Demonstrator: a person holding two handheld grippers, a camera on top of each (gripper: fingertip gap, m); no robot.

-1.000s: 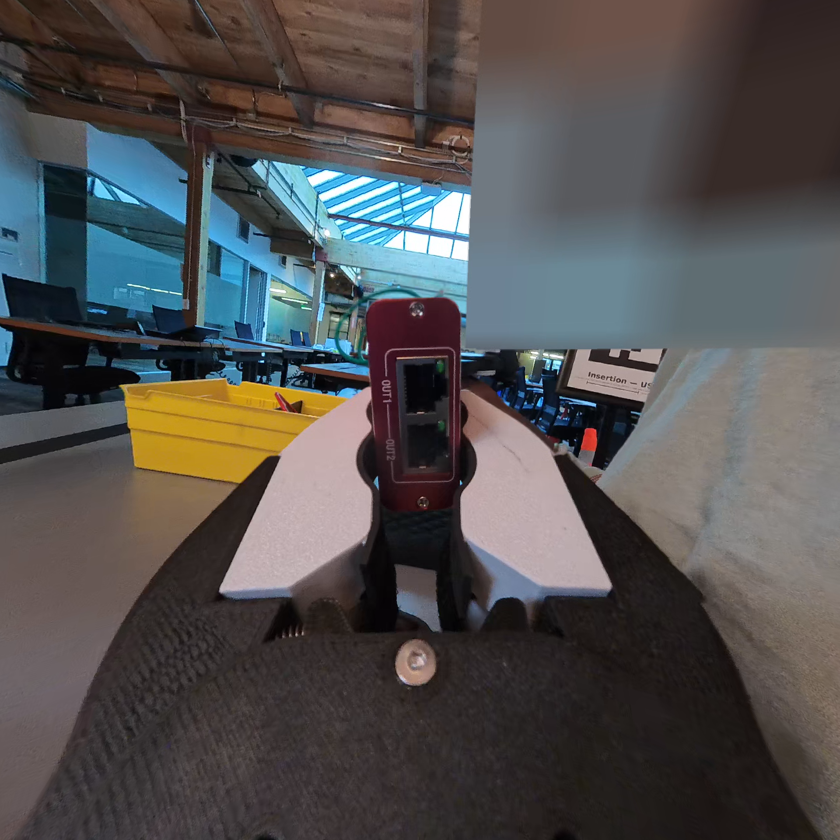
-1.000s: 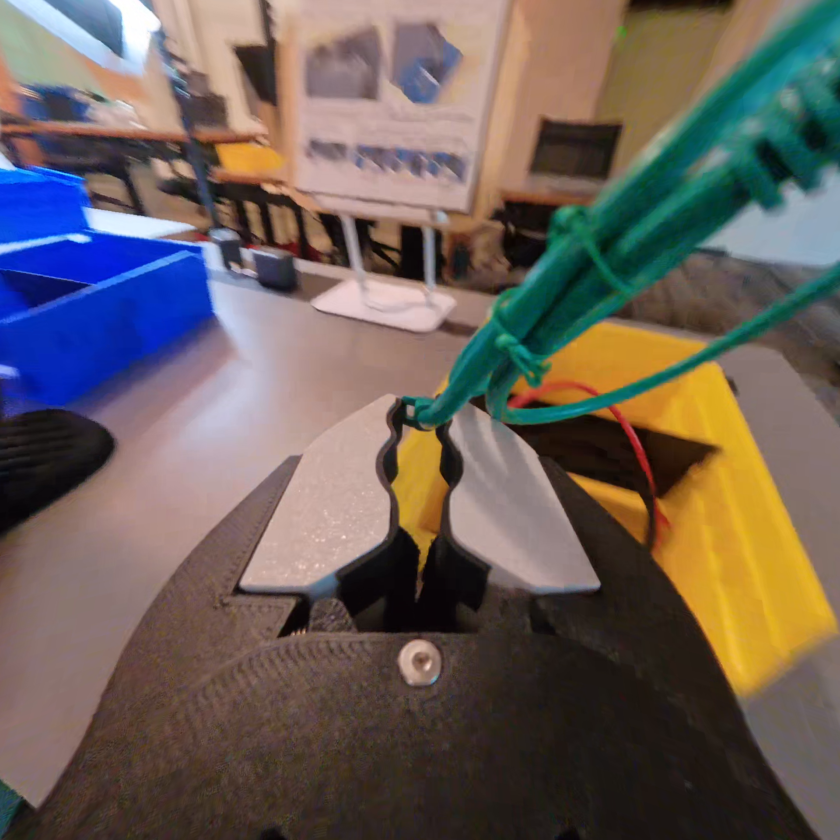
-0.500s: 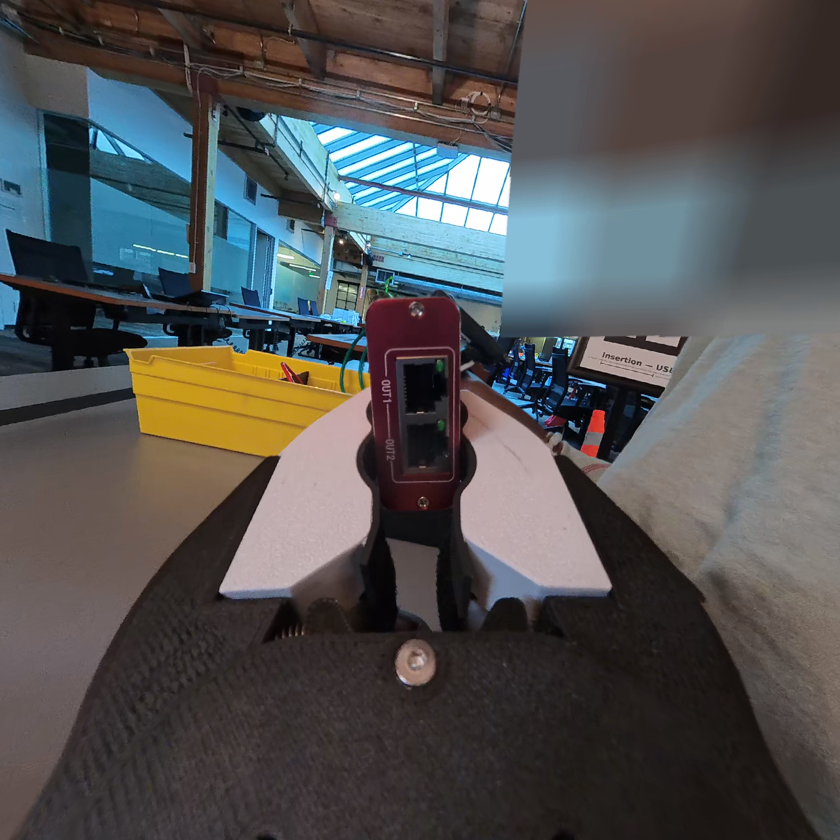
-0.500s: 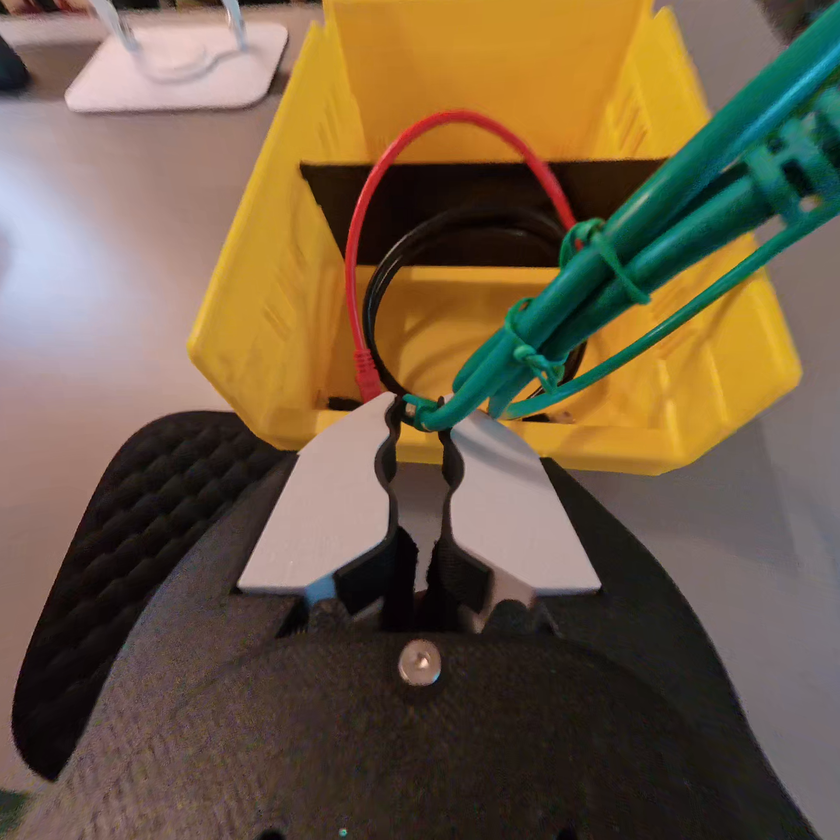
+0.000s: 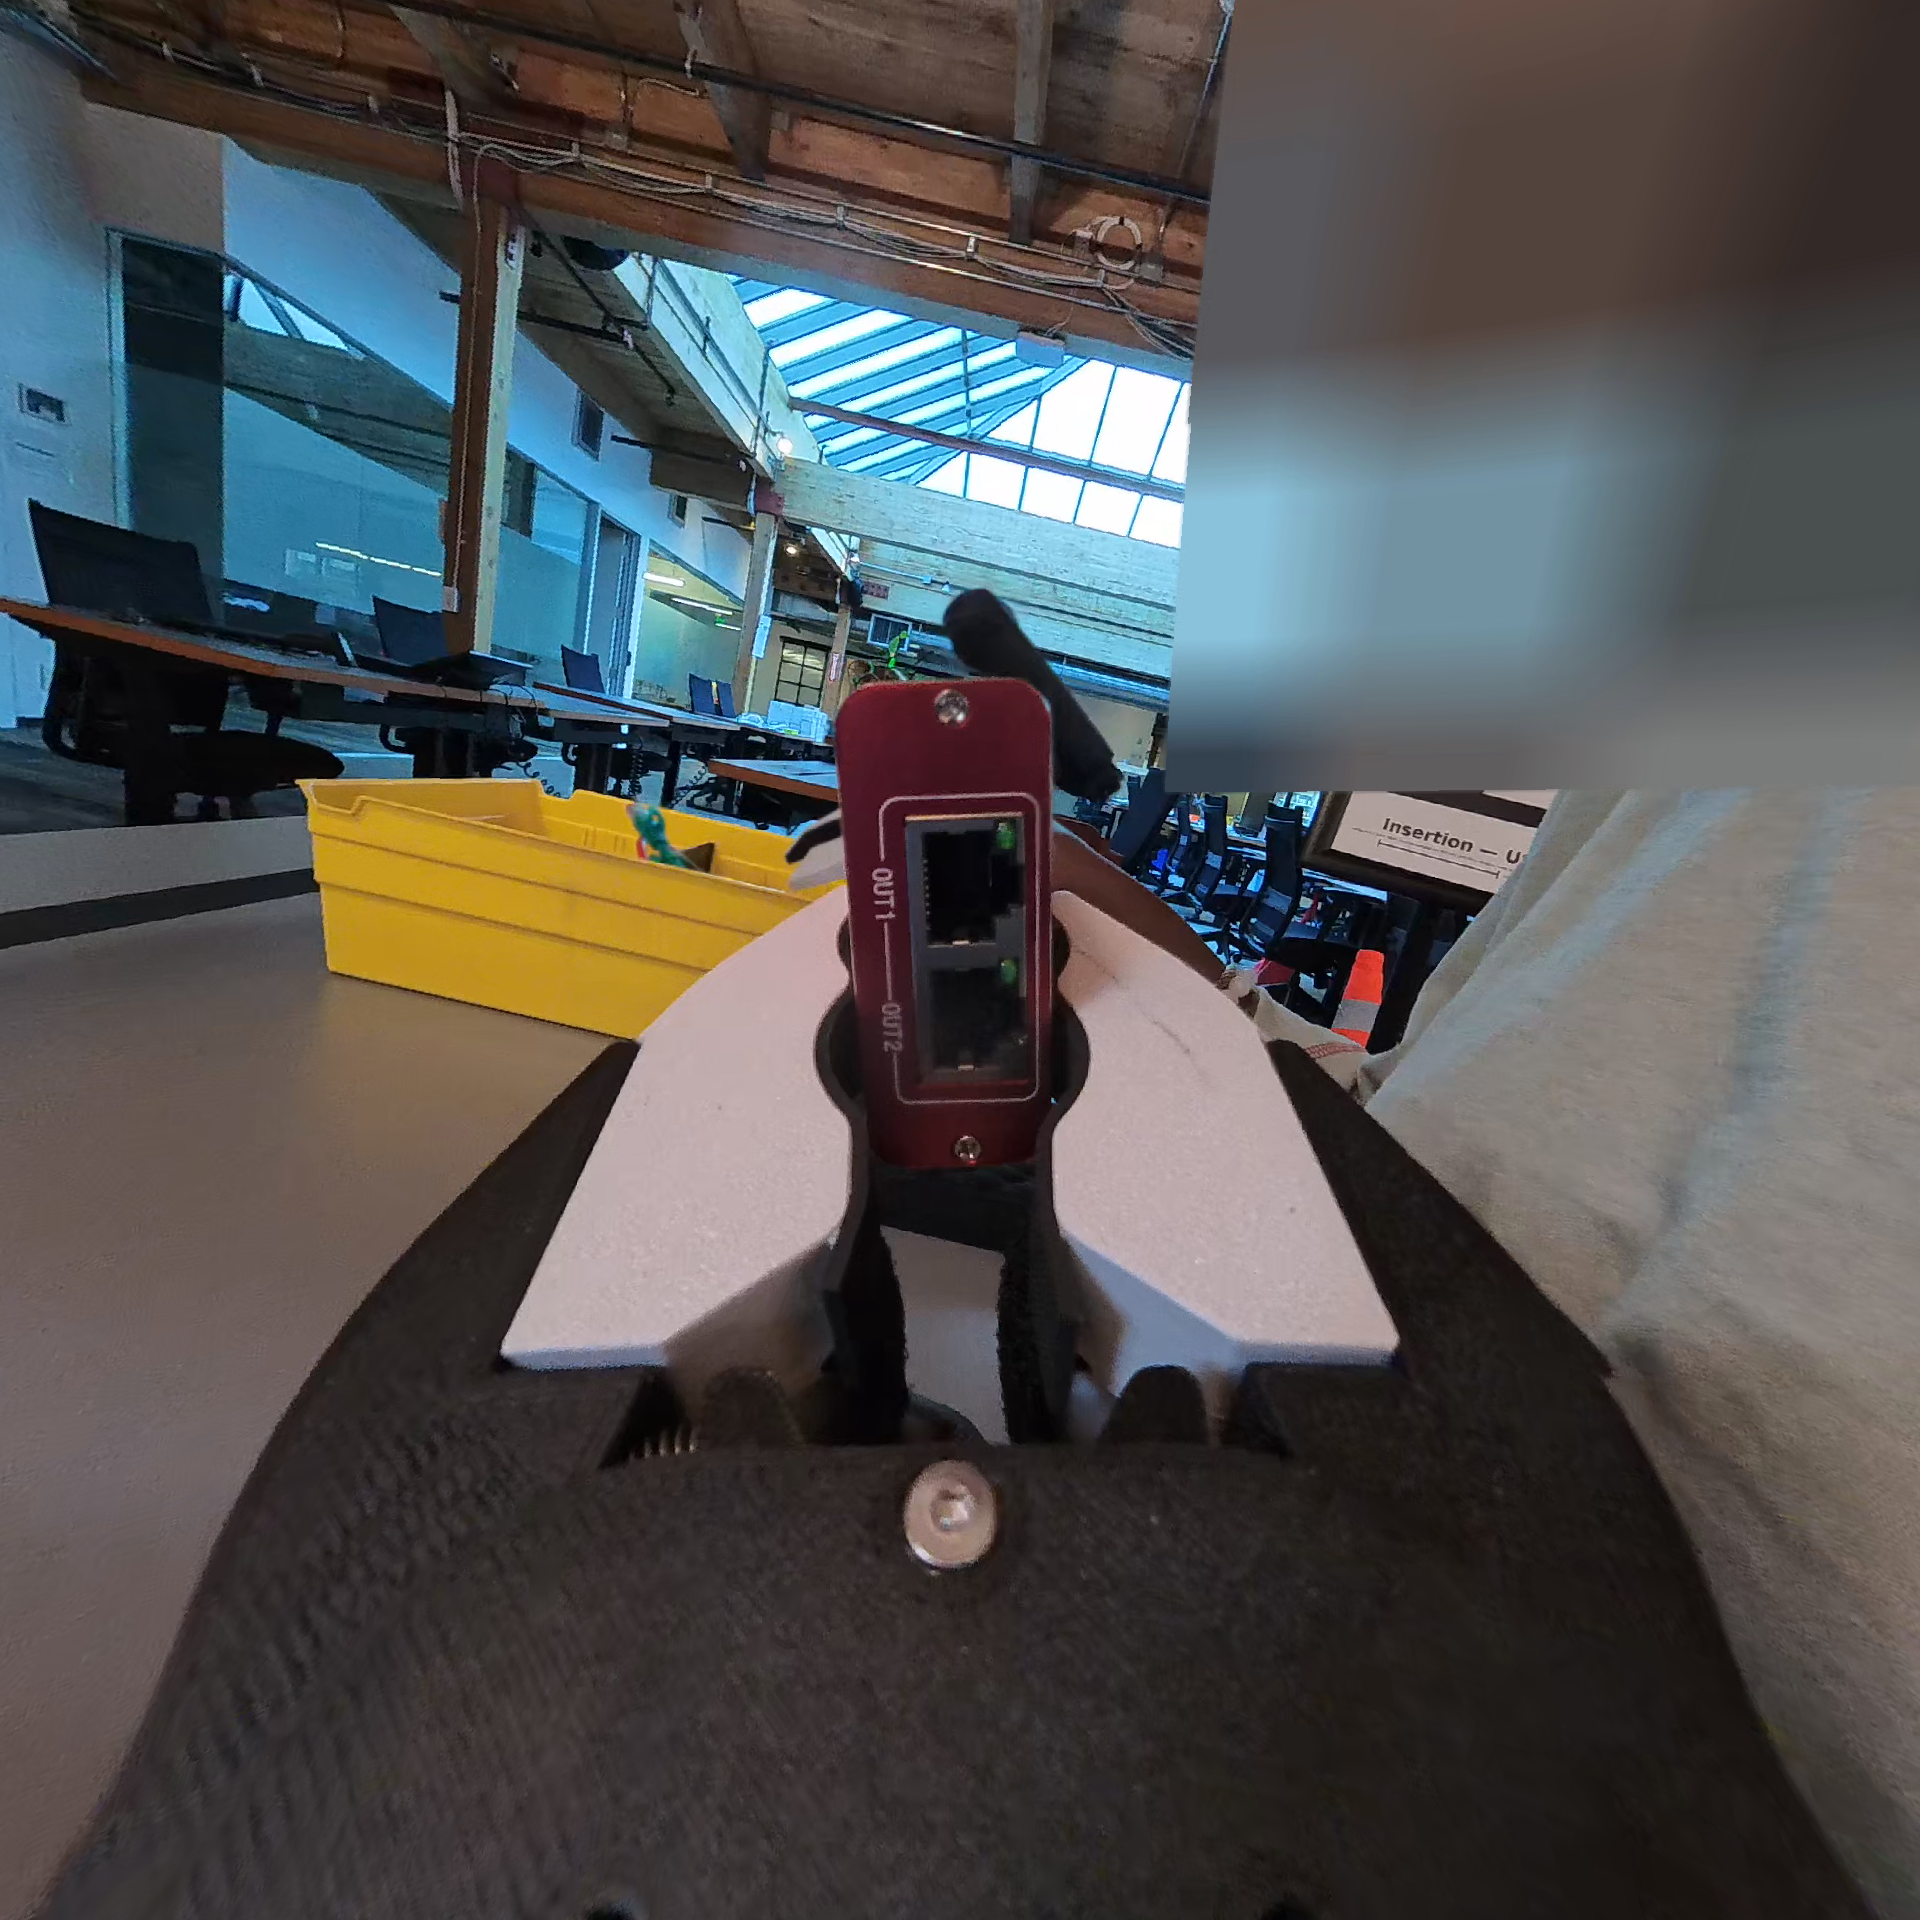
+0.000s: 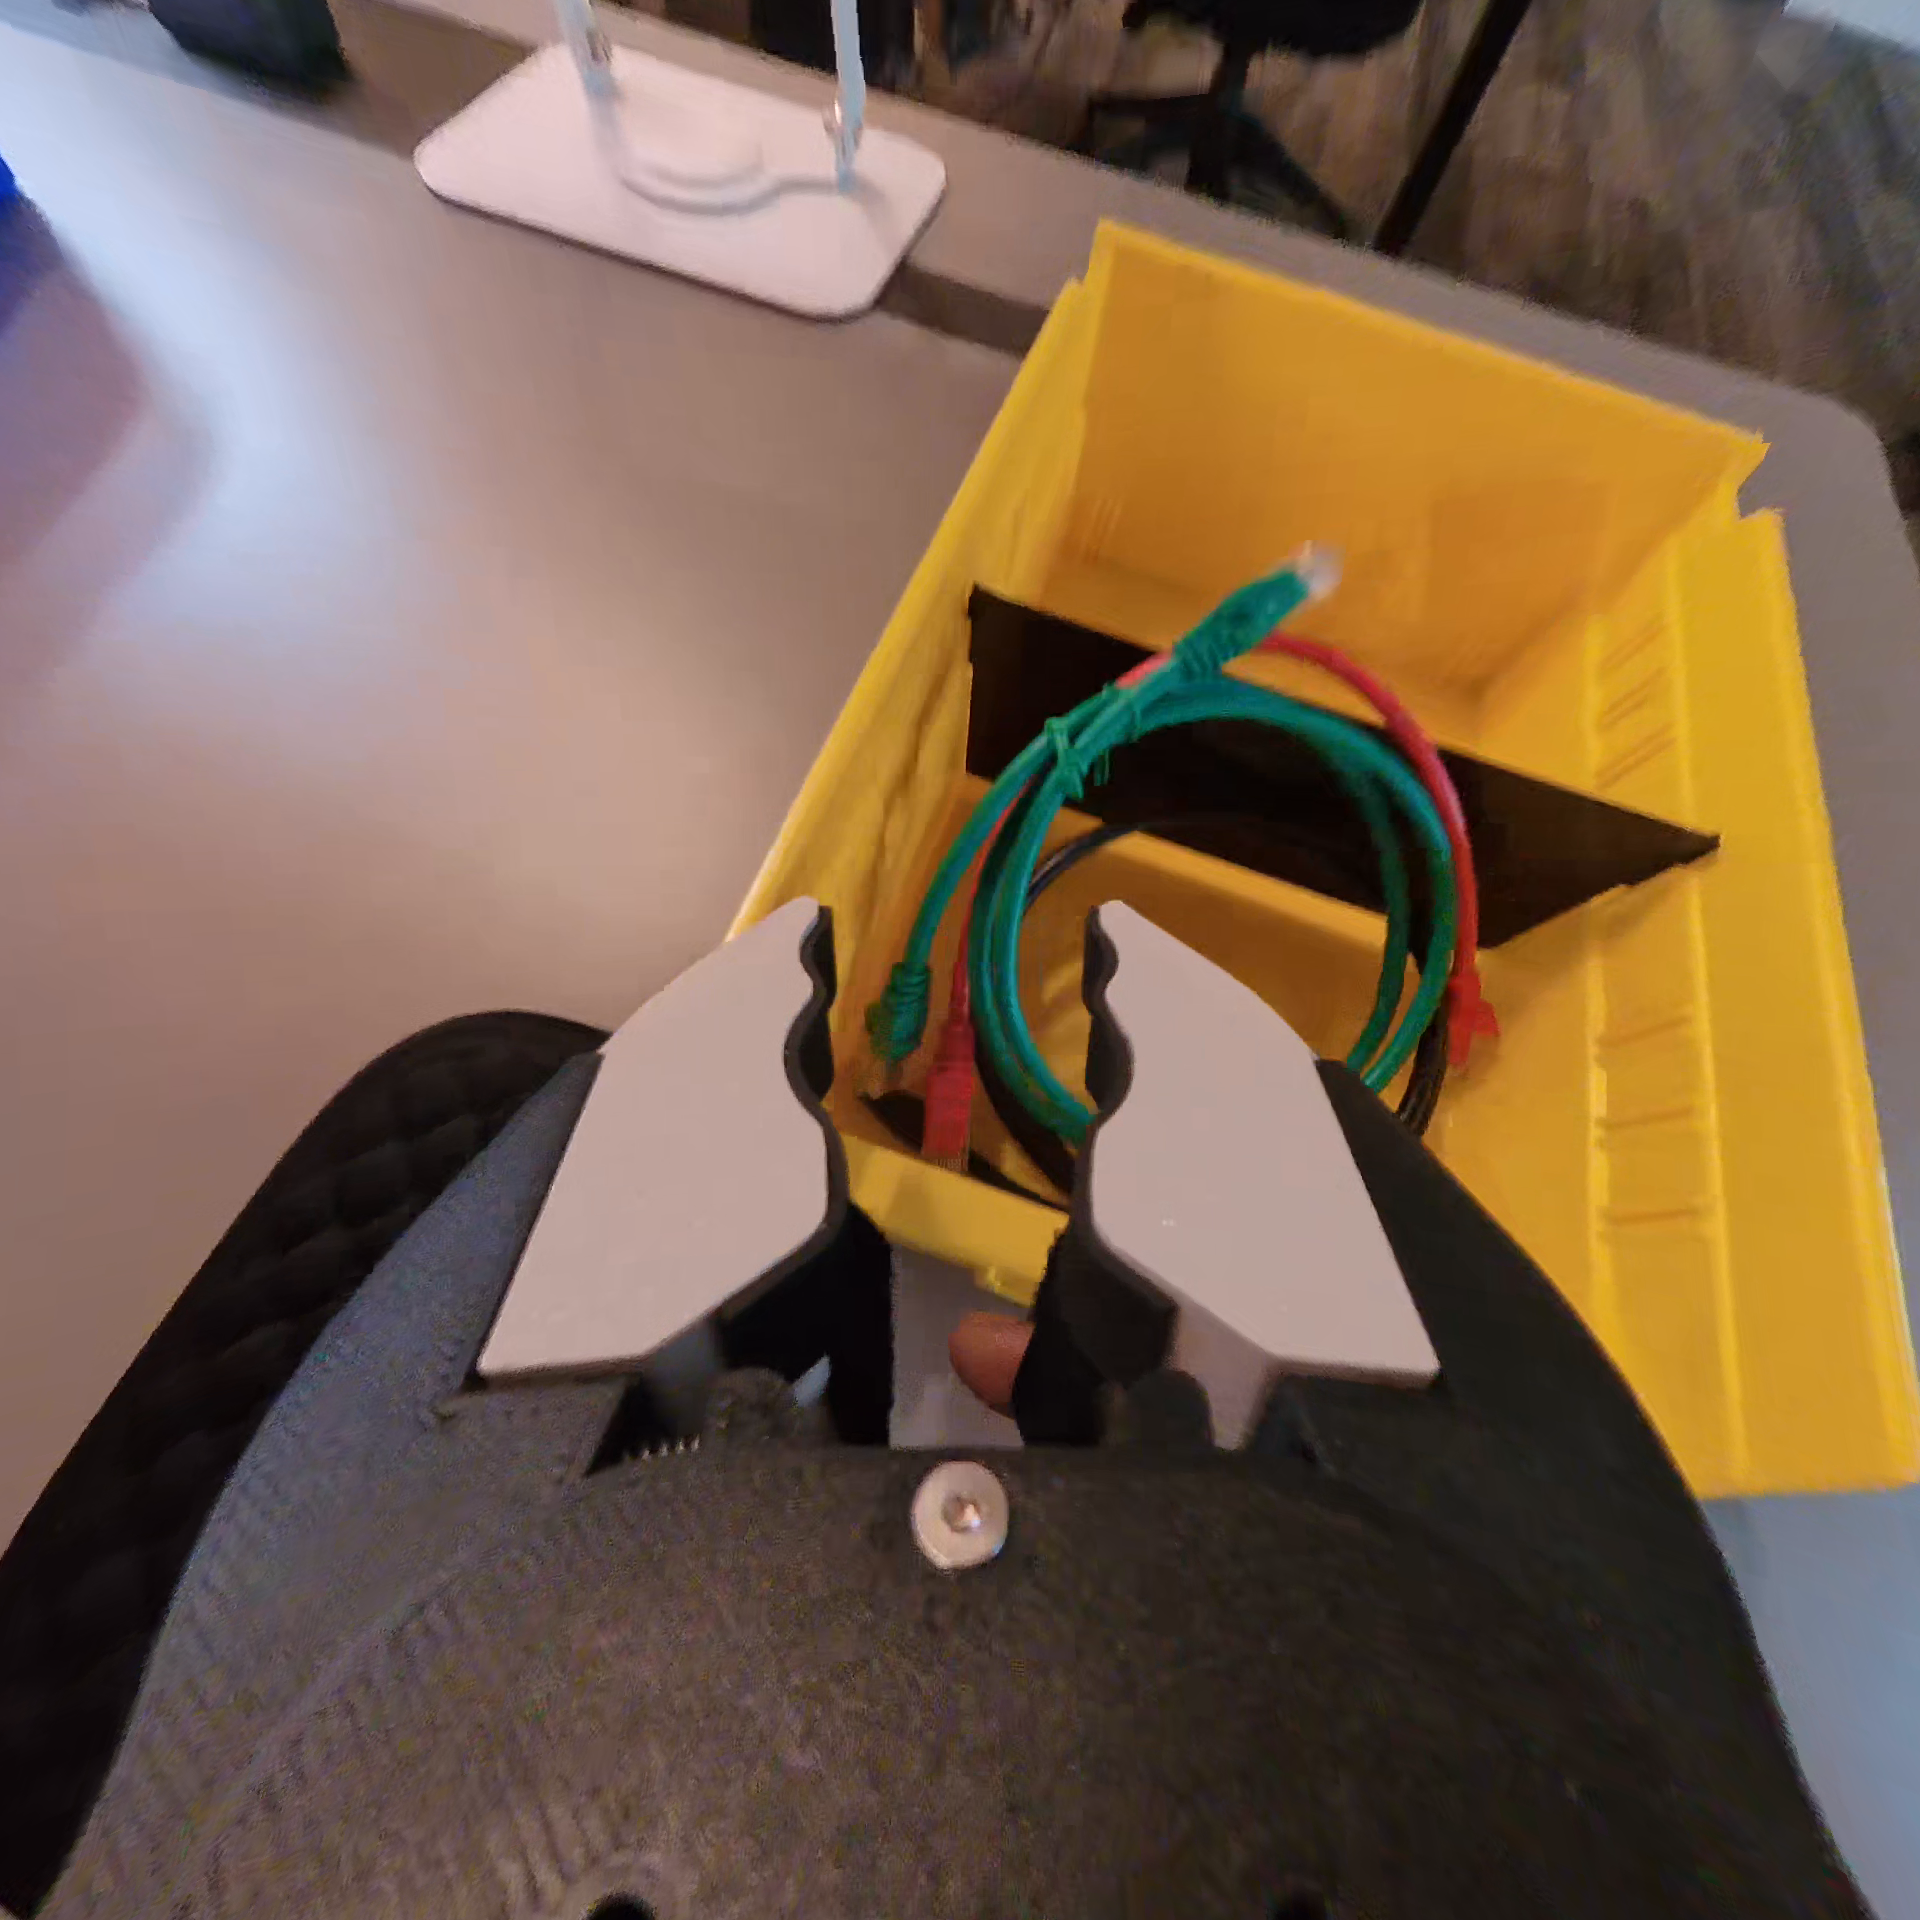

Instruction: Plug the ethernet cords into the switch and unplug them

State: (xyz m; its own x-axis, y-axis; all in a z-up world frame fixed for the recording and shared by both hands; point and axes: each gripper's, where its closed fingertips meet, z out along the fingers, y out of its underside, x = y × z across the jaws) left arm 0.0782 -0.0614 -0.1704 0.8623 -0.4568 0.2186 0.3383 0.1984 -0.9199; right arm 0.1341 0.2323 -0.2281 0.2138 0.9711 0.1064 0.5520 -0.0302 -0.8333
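In the left wrist view my left gripper (image 5: 951,935) is shut on a dark red switch (image 5: 940,1122). It holds the switch upright above the table, with both of its empty ports facing the camera. In the right wrist view my right gripper (image 6: 956,925) is open and empty, just above the near end of a yellow bin (image 6: 1662,1039). A coiled green ethernet cord (image 6: 1226,717) lies in the bin, free of the fingers, on a red cord (image 6: 1423,758) and a black cord (image 6: 1049,862). The bin (image 5: 499,904) also shows in the left wrist view, with the green plug (image 5: 649,831) sticking up from it.
A black divider (image 6: 1558,852) crosses the bin. A white stand base (image 6: 686,197) sits on the grey table (image 6: 416,623) beyond it. A person's grey sleeve (image 5: 1662,1247) fills the right of the left wrist view, with a framed sign (image 5: 1434,842) behind it. About 30 centimeters separates my left fingertips from my right.
My right gripper swung over the yellow bin, opened and let go of the green cord, which dropped into the bin. My left gripper kept its hold on the switch.
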